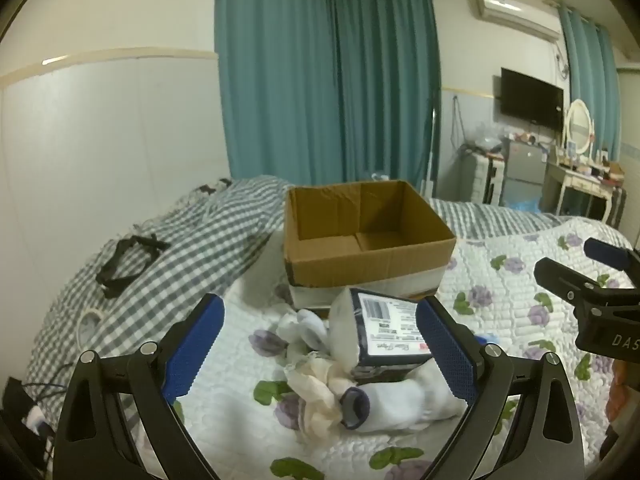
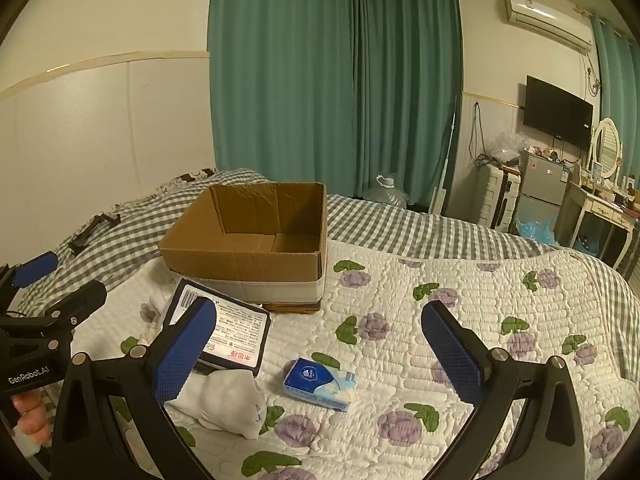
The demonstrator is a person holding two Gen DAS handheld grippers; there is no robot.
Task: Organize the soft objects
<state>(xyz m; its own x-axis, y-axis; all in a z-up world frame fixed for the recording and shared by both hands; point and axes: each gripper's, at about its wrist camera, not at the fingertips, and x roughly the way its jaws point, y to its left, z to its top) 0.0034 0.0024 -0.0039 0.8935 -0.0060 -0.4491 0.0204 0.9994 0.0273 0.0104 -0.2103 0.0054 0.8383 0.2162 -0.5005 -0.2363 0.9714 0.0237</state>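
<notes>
An open cardboard box [image 1: 362, 236] [image 2: 256, 236] stands on the bed, and nothing shows inside it. In front of it lies a pile of soft things: a dark-edged tissue pack with a white label [image 1: 386, 326] [image 2: 224, 326], white socks [image 1: 400, 404] [image 2: 224, 398] and a crumpled cream cloth [image 1: 316, 384]. A small blue tissue packet [image 2: 318, 384] lies apart, to the right of the pile. My left gripper [image 1: 320, 354] is open, hovering over the pile. My right gripper [image 2: 320, 354] is open above the blue packet.
The bed has a floral quilt [image 2: 460, 320] and a grey checked blanket [image 1: 160, 256] with a black strap [image 1: 124, 264] and a white cable [image 1: 86, 322] on it. Teal curtains, a fridge [image 2: 540, 196] and a dressing table [image 2: 600, 208] stand beyond the bed.
</notes>
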